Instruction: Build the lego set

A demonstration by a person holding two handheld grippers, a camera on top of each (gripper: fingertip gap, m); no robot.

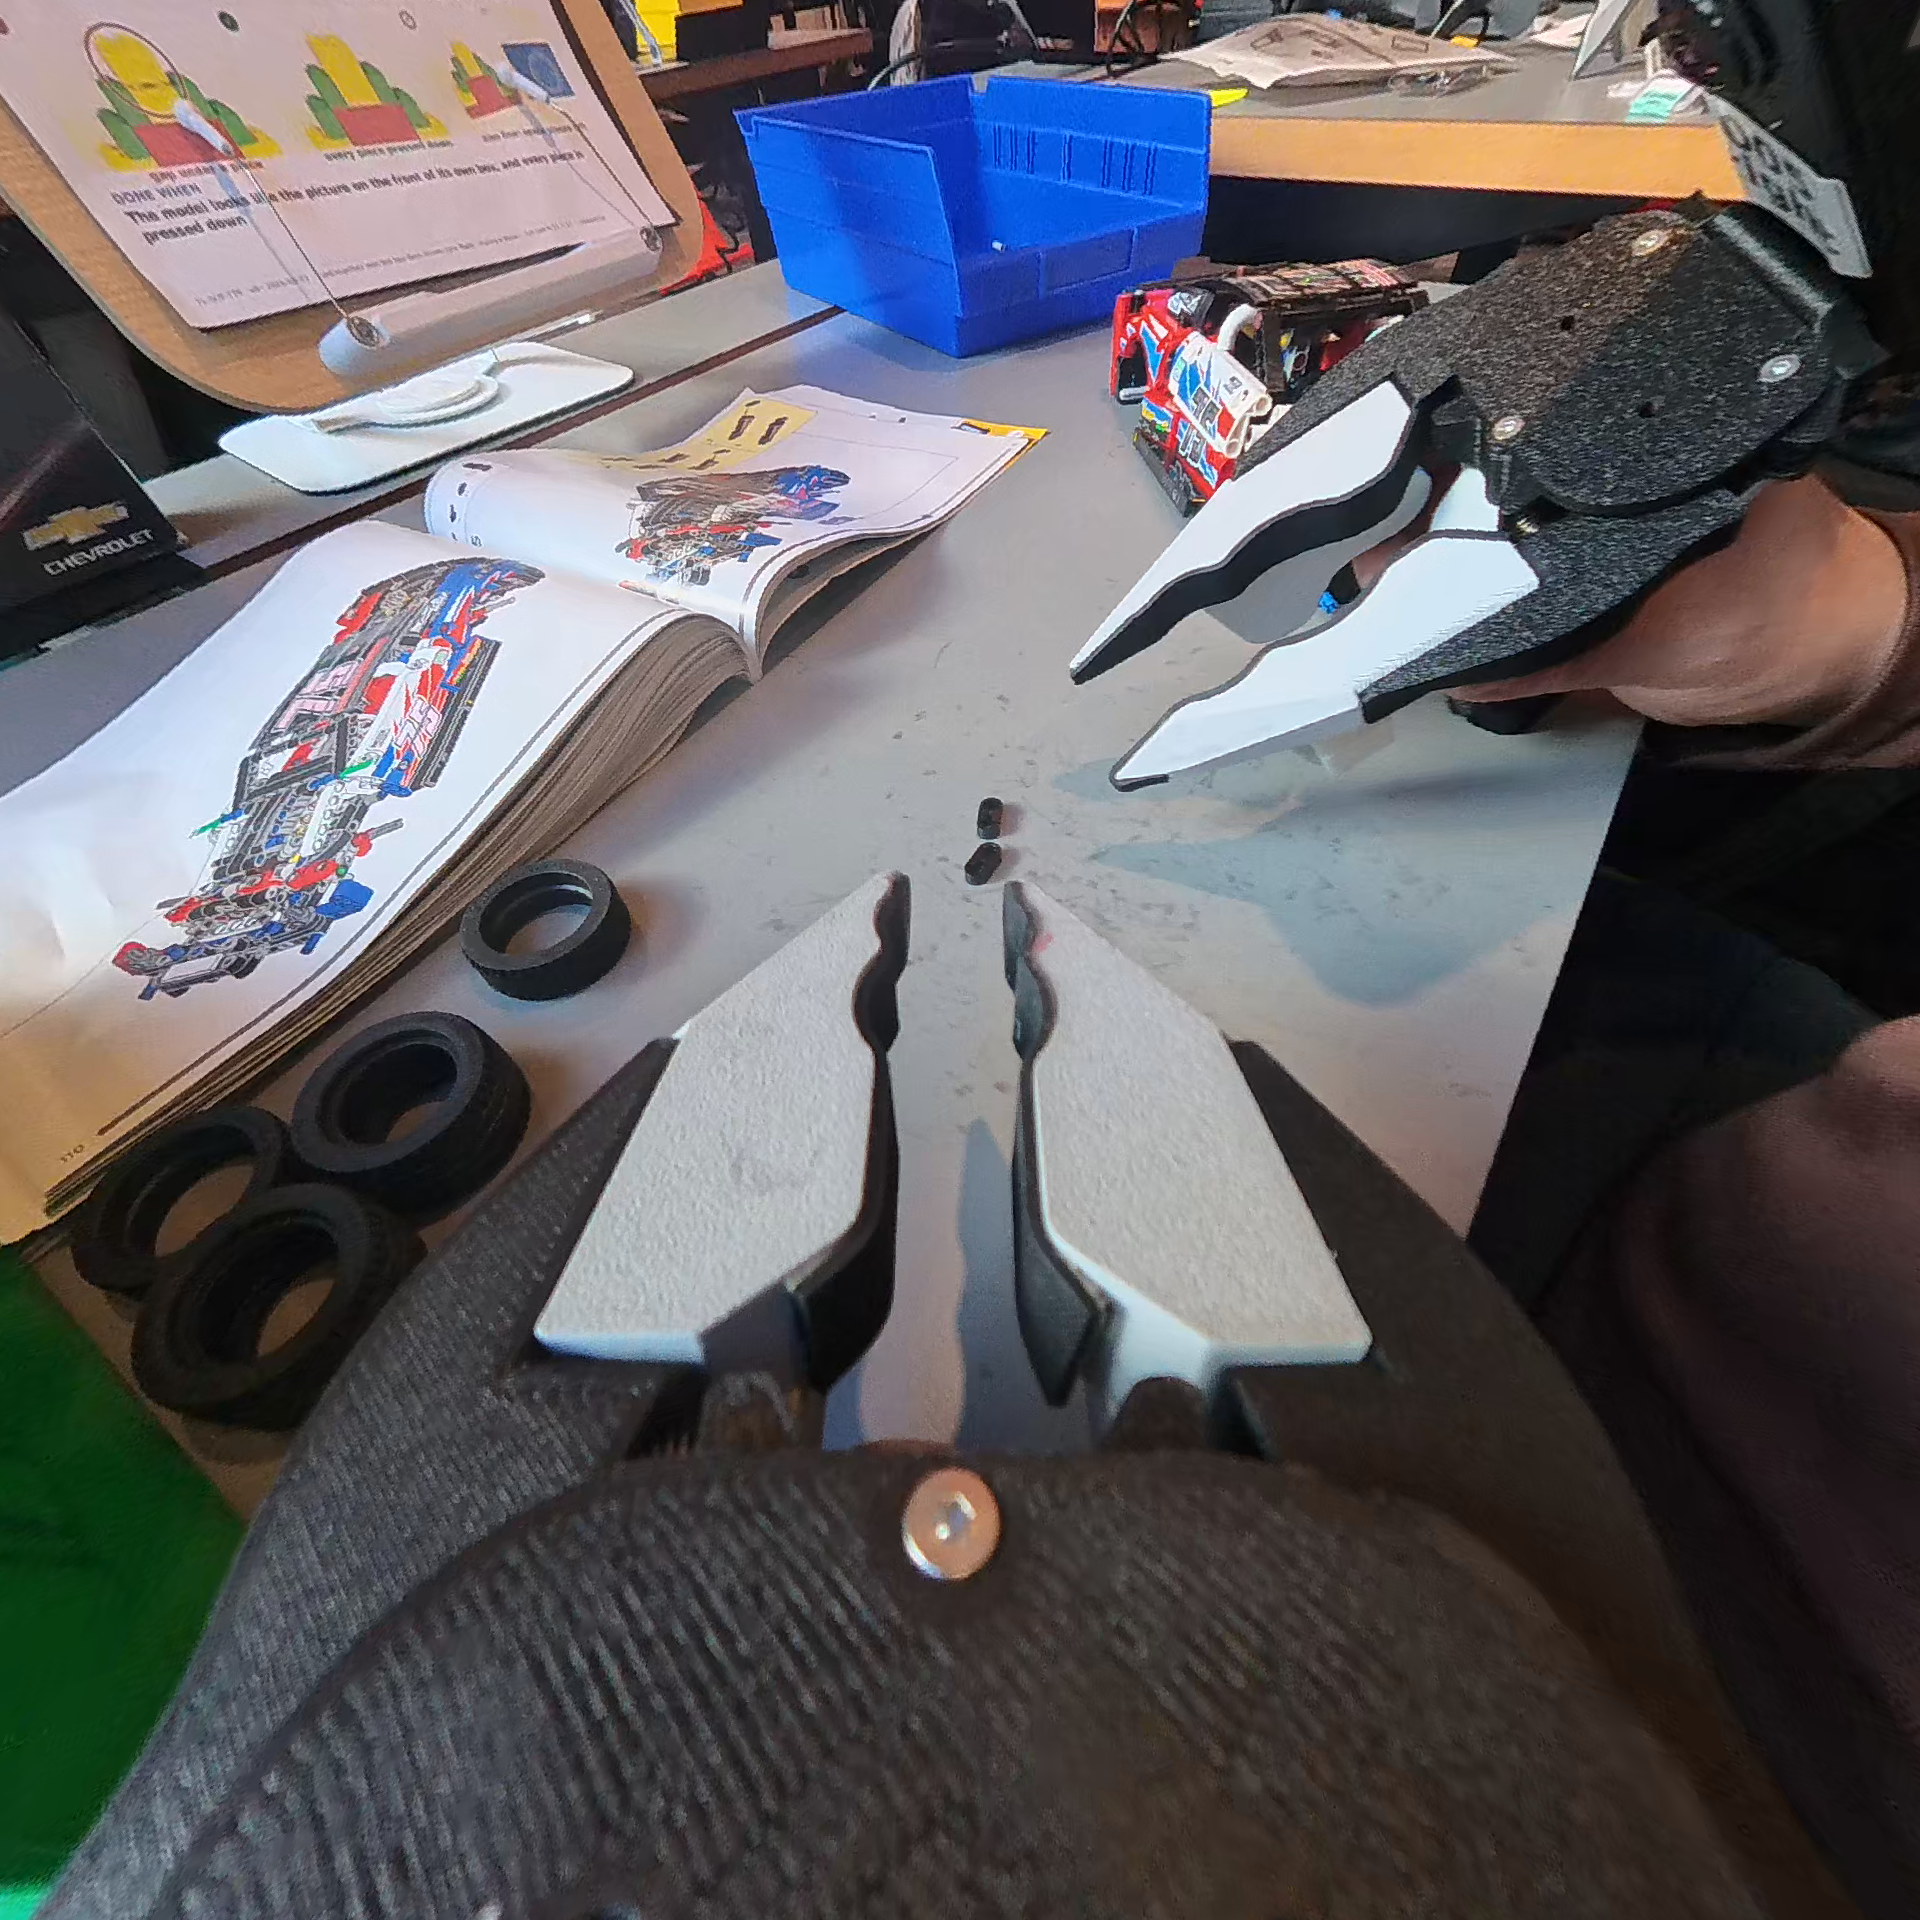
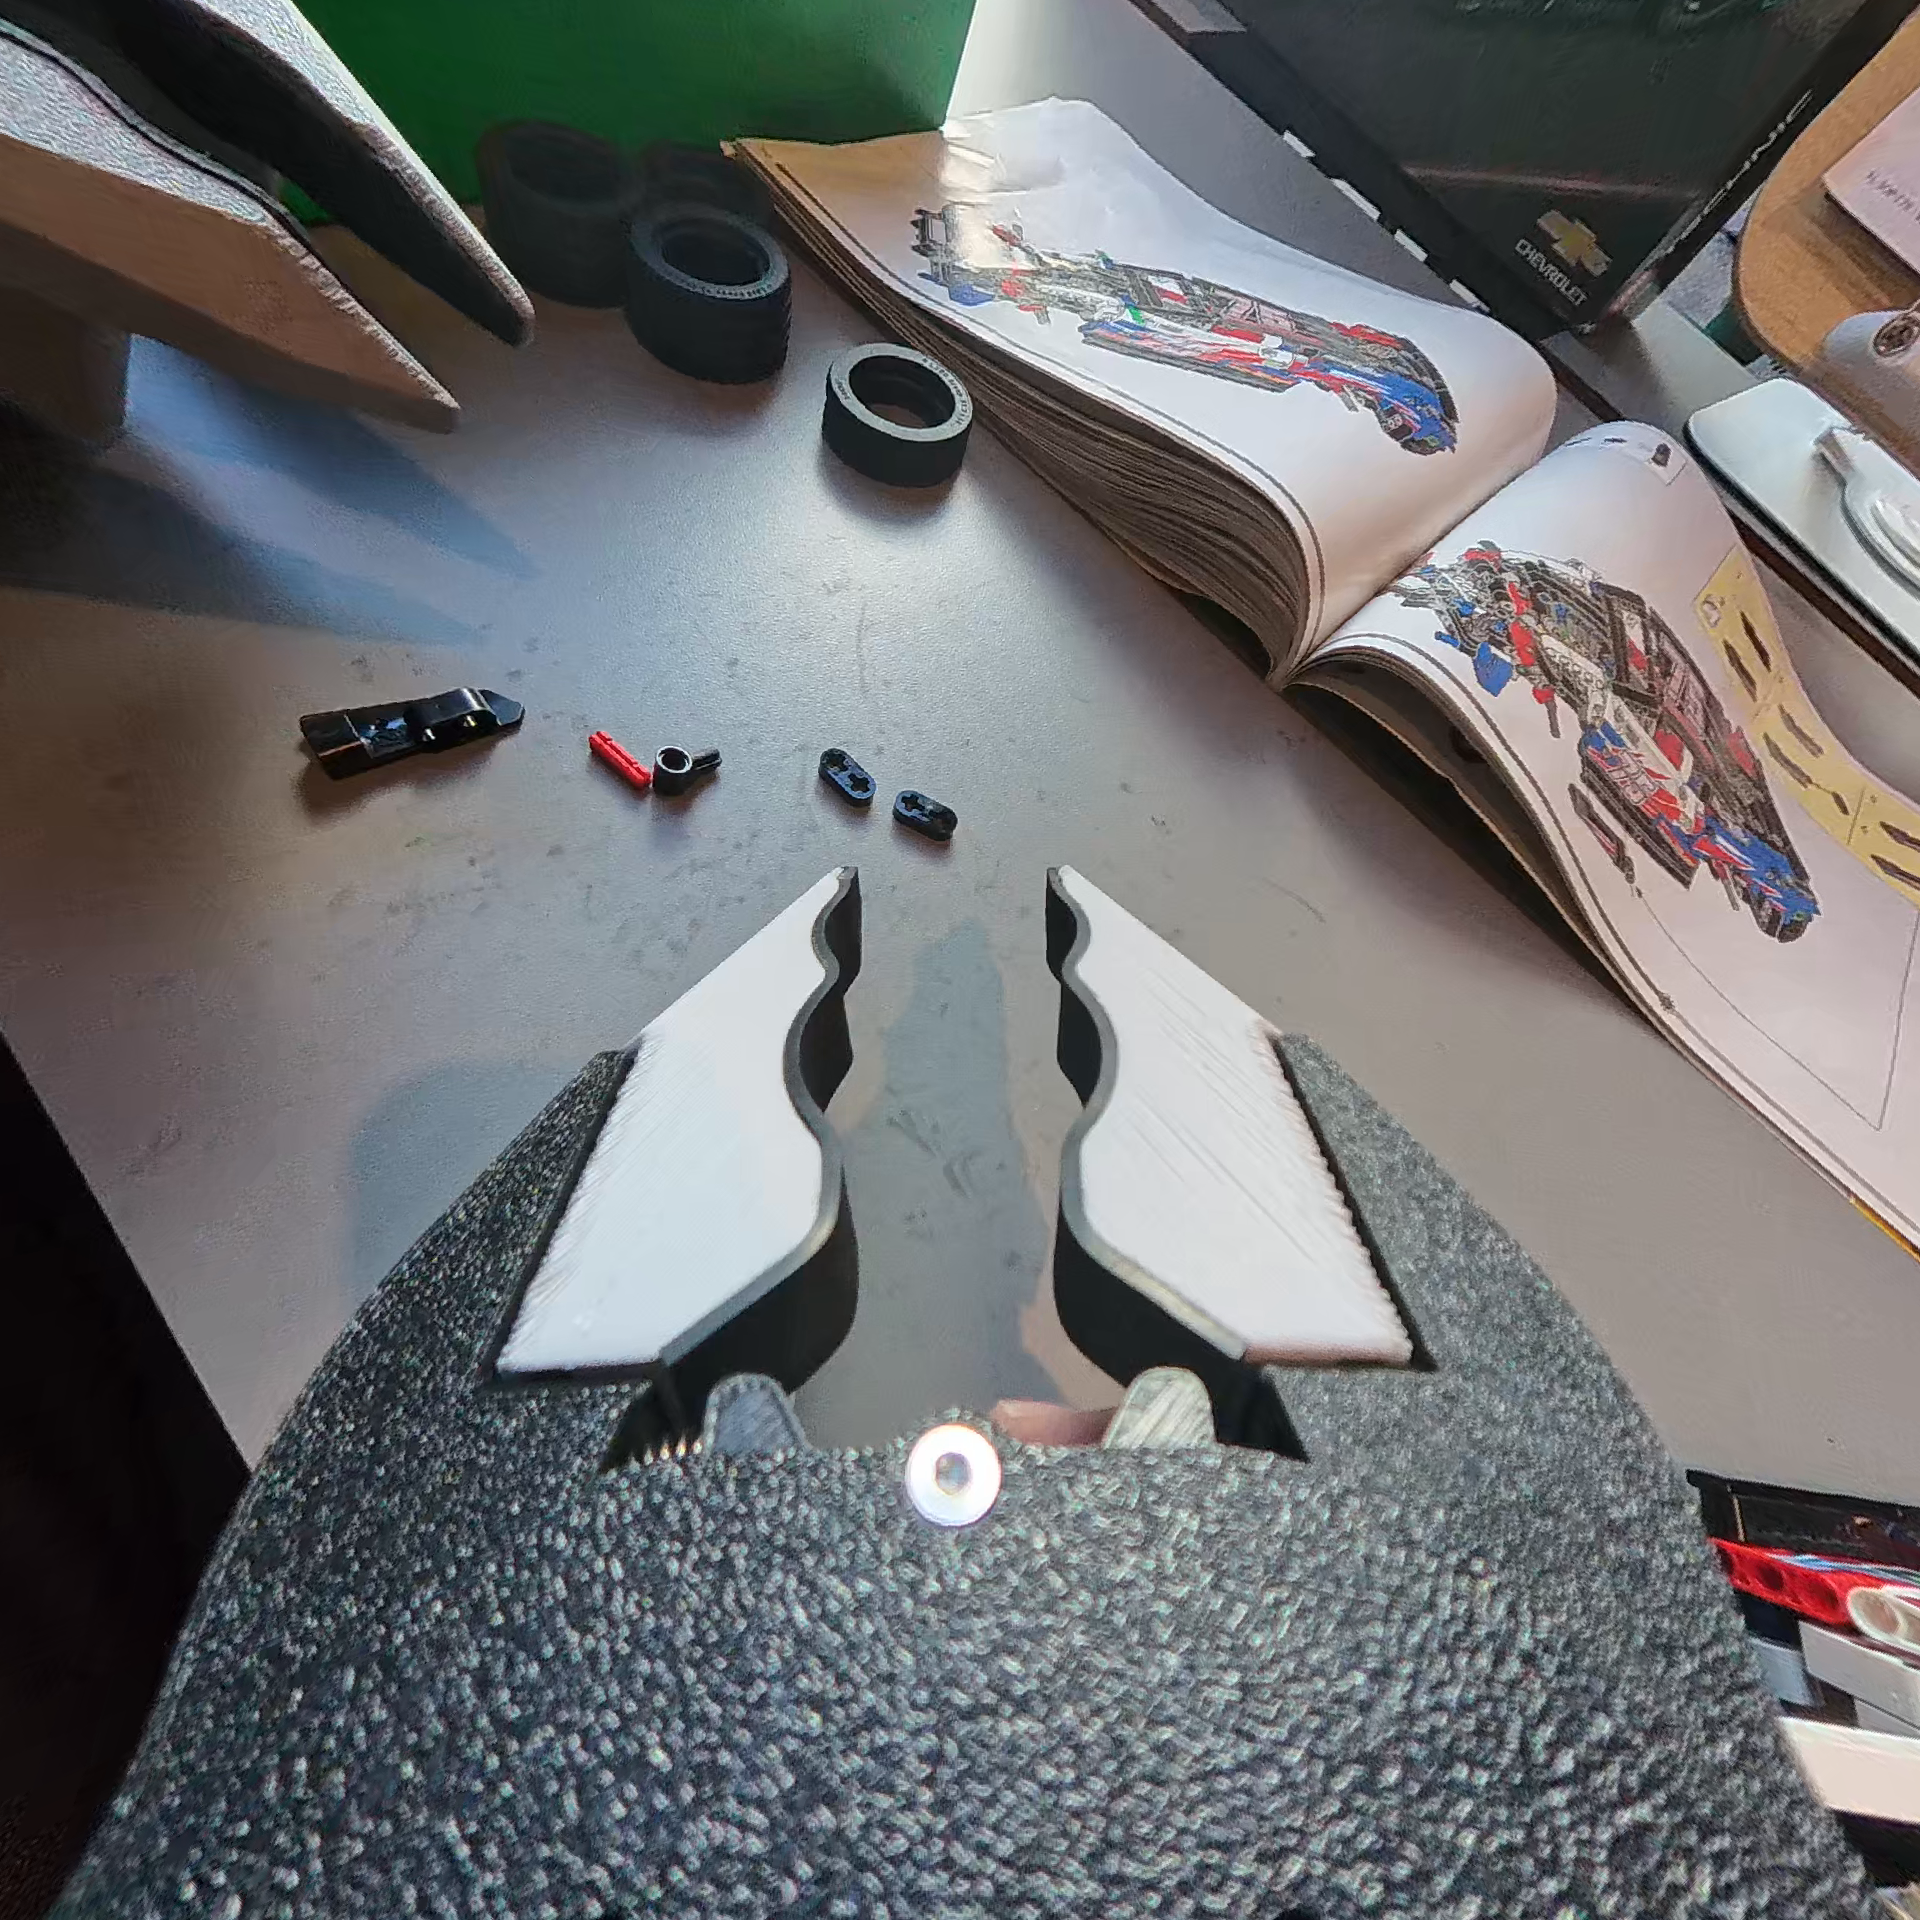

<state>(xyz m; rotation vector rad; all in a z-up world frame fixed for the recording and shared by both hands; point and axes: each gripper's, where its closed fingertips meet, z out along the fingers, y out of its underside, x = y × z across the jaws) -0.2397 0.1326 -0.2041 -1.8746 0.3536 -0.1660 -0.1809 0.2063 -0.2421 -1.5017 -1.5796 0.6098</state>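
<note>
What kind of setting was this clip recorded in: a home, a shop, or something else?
Most likely a lab or workshop bench, not a home. A blue plastic parts bin sits on the grey worktable, a printed instruction sheet on a wooden stand faces the worker, and more cluttered desks stand behind.

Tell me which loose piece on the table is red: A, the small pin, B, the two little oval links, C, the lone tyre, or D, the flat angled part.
A: the small pin is red, while the other three pieces are black.
</note>
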